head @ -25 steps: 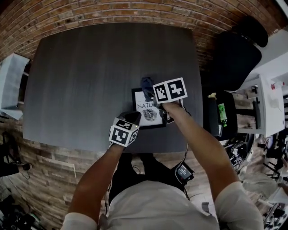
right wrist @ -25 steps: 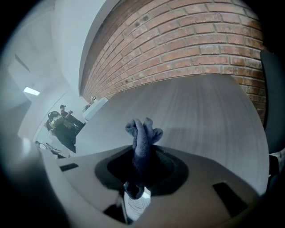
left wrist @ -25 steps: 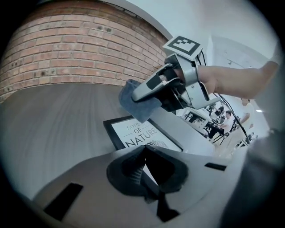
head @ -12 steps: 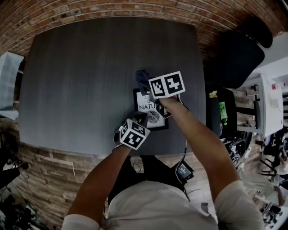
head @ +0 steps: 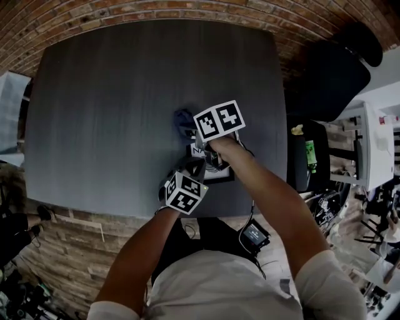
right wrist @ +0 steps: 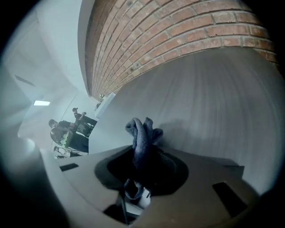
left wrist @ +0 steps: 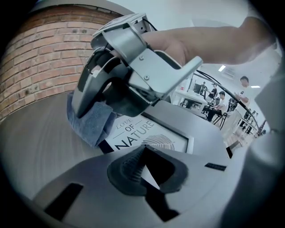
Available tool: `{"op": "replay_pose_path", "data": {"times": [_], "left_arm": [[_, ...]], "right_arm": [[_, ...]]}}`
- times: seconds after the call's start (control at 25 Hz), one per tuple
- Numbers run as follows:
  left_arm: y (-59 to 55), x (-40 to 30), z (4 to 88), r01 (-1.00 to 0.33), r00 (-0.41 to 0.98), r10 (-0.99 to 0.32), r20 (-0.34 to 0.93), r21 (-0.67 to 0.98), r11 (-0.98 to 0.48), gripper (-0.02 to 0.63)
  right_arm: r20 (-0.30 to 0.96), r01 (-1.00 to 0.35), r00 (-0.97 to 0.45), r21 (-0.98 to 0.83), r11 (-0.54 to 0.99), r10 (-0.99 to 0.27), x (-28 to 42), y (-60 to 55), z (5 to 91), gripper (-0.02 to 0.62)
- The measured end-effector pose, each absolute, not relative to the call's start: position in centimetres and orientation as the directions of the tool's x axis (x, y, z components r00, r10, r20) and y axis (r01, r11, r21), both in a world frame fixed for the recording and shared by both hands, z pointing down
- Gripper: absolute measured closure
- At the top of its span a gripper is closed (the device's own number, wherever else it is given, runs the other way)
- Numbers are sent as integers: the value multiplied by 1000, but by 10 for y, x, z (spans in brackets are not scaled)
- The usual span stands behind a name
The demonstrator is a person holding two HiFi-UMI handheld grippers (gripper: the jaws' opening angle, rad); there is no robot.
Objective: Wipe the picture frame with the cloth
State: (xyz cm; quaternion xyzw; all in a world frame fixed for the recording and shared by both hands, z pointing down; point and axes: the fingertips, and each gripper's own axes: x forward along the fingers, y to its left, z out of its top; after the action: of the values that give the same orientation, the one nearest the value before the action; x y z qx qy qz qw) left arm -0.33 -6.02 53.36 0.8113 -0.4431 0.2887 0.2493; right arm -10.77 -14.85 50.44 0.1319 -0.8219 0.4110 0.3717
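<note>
A black picture frame [head: 215,172] with a white "Love of Nature" leaf print [left wrist: 147,136] lies flat near the front edge of the dark grey table [head: 112,106]. My left gripper [head: 195,167] is shut on the frame's near corner, and a white wedge of it shows between the pads [left wrist: 129,167]. My right gripper [head: 190,132] is shut on a bunched blue cloth [head: 183,119], which hangs from its jaws [left wrist: 91,122] at the frame's far left corner, over the table top. In the right gripper view the cloth [right wrist: 142,133] sticks out of the shut jaws.
A brick wall [head: 156,12] runs behind the table. A black office chair [head: 328,75] stands at the table's right, with a white cart [head: 375,144] beyond it. A small device with cables [head: 255,234] lies on the floor near the person's legs.
My right gripper has carried the cloth leftwards and away across the frame, off its far left corner. The left gripper has stayed on the frame's near corner.
</note>
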Motion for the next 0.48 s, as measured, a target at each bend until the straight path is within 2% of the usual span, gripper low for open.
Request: {"op": "replay_pose_path", "data": {"times": [0.48], "left_arm": [[-62, -7, 533, -879, 421, -596, 684, 144, -455, 600]], "right_arm": [[757, -583, -654, -496, 644, -9, -82, -156, 517, 494]]}}
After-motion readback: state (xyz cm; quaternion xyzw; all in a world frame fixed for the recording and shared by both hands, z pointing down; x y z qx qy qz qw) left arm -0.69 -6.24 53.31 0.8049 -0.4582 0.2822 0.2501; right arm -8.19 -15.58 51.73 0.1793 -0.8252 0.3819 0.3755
